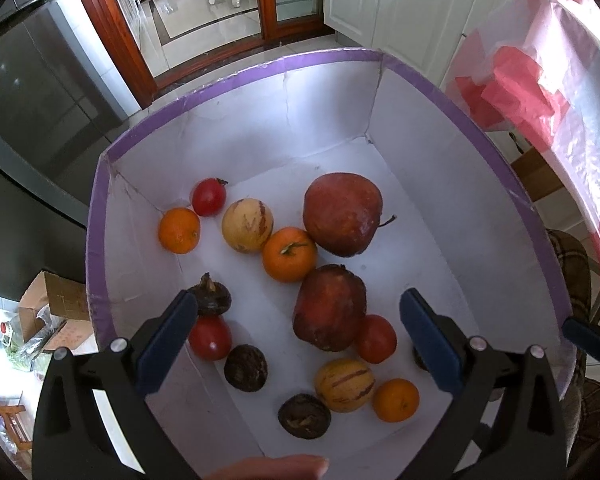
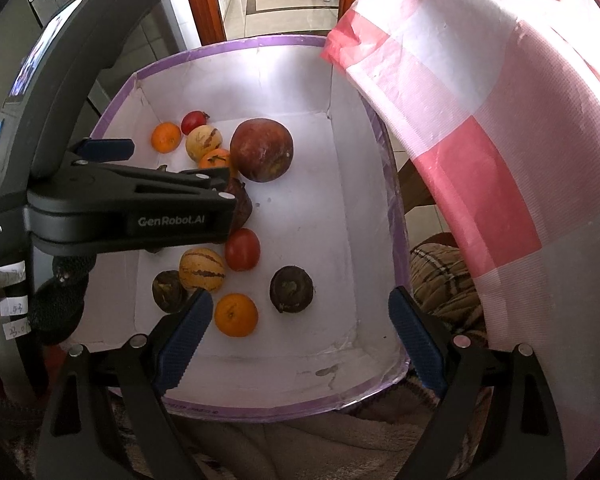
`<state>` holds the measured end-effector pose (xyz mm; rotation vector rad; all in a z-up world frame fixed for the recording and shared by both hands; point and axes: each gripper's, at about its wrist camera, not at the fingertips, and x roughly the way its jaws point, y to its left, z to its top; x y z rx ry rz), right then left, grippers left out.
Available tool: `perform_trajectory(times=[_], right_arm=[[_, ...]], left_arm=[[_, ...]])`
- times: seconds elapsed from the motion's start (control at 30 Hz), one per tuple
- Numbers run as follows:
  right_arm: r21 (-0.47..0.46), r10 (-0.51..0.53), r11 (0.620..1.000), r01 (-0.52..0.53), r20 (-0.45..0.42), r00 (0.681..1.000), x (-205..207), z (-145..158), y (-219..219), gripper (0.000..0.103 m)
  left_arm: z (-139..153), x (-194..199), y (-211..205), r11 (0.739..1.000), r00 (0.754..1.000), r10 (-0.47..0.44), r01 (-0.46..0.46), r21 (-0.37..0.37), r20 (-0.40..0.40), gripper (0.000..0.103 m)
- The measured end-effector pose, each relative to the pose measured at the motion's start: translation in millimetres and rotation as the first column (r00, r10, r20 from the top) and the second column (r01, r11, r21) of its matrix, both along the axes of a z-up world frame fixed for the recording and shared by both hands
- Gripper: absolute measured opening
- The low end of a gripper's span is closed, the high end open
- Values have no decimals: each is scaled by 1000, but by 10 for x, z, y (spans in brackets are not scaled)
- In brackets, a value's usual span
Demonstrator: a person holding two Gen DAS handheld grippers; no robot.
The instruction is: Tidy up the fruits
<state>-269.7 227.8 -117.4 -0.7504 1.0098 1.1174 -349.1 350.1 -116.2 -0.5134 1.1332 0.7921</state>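
Note:
A white box with a purple rim [image 1: 236, 76] [image 2: 236, 45] holds loose fruit: two big red pomegranates [image 1: 342, 214] [image 1: 329, 307], oranges [image 1: 289, 255] [image 2: 236, 315], red tomatoes [image 1: 209, 338] [image 2: 242, 249], striped yellow melons [image 1: 247, 225] [image 2: 202, 269] and dark brown fruits [image 1: 245, 367] [image 2: 291, 289]. My left gripper [image 1: 299, 340] is open and empty, above the box's near left part; it also shows from the side in the right wrist view [image 2: 168, 160]. My right gripper [image 2: 300, 340] is open and empty over the box's near edge.
A table with a pink and white checked cloth [image 2: 480, 120] [image 1: 560, 92] overhangs the box on the right. A plaid cushion [image 2: 448, 276] lies under it. A cardboard carton [image 1: 52, 308] stands on the floor at left. A wooden door frame [image 1: 112, 28] is behind.

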Motion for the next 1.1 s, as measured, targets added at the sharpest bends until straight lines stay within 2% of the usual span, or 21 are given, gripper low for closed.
perform_trajectory(times=[0.6,0.9,1.1], right_arm=[[-15,1,1000,-1,-6,1000,-17,-31,35,87],[-14,1,1000,-1,-5,1000,-15,-33,37,87],[-11,4,1000,-4,-4,1000,-23,-35,16,87]], left_arm=[[-64,-19,93,999,1000,9,-10,-35,-6,102],[-29,-42,96,1000,1000,29,-29,9,-8,102],[-67,-36,119,999,1000,17,-17,-41,-5,102]])
